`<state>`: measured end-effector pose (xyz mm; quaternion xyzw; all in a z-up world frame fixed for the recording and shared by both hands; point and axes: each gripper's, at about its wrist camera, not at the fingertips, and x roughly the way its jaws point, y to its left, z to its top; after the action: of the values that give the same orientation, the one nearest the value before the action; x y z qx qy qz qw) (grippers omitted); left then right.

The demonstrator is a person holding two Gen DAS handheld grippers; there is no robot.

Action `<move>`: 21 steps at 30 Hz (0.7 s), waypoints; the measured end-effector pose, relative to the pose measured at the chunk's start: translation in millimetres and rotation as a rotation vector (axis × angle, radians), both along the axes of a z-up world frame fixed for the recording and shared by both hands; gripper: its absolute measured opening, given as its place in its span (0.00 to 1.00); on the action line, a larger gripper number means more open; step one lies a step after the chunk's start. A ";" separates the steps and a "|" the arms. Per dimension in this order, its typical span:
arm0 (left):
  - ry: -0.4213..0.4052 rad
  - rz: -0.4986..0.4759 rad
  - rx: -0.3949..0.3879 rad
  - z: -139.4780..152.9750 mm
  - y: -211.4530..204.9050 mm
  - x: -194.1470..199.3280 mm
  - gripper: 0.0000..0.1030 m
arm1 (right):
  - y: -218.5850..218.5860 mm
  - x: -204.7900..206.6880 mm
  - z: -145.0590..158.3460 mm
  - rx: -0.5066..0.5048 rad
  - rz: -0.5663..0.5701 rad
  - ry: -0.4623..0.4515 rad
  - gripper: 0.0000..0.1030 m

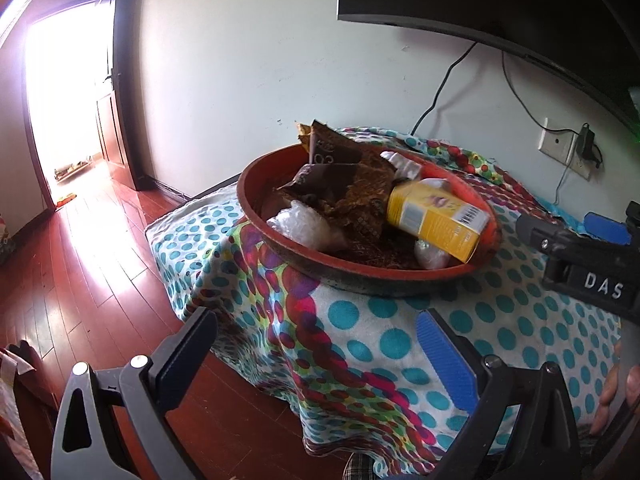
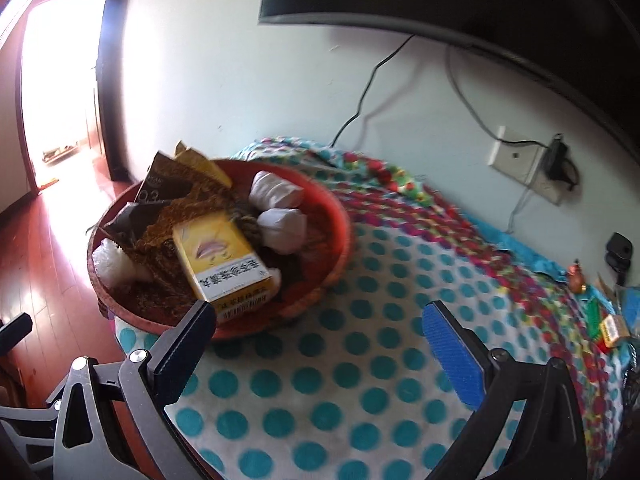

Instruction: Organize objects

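A round red basket [image 1: 245, 196] [image 2: 345, 236] stands on a table under a dotted cloth [image 1: 384, 344] [image 2: 320, 380]. In it lie a yellow box [image 1: 436, 218] [image 2: 224, 258], brown packets [image 1: 340, 184] [image 2: 168, 208] and white plastic bundles [image 1: 304, 226] [image 2: 280, 212]. My left gripper [image 1: 316, 356] hangs open over the table's near corner, short of the basket, with nothing between its fingers. My right gripper [image 2: 320, 348] is open and empty too, just right of the basket's near rim; its left finger [image 2: 188, 344] overlaps the box's end in the picture. The right gripper's body [image 1: 580, 256] shows at the right of the left wrist view.
Small boxes [image 2: 612, 328] and a figurine [image 2: 576, 276] sit at the table's far right. A dark screen [image 2: 480, 0] hangs above, with cables and a wall socket with a charger [image 2: 556, 160] behind. Red wood floor [image 1: 80, 260] and a bright doorway lie to the left.
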<state>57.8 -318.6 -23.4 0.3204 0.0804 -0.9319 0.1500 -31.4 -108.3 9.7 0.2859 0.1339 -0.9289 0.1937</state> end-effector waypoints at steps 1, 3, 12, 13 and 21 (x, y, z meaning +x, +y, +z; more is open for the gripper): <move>0.008 0.002 -0.006 3.5 3.7 2.9 0.99 | 8.6 2.3 4.2 -0.014 -0.009 0.010 1.00; 0.023 0.004 -0.029 11.8 12.0 7.5 0.99 | 23.9 5.3 11.5 -0.050 -0.015 0.017 1.00; 0.111 -0.008 -0.088 85.7 37.0 41.7 0.99 | 103.5 24.8 30.7 -0.279 -0.076 -0.037 1.00; 0.130 -0.008 -0.103 95.0 41.9 45.1 0.99 | 112.1 27.3 30.0 -0.315 -0.081 -0.052 1.00; 0.181 -0.048 -0.208 118.3 92.6 67.5 0.99 | 135.3 52.1 42.2 -0.336 -0.094 -0.016 1.00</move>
<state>125.3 -226.0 94.9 0.2197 -0.0112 -0.9635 0.1523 20.7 27.0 51.9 0.2627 -0.0382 -0.9439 0.1962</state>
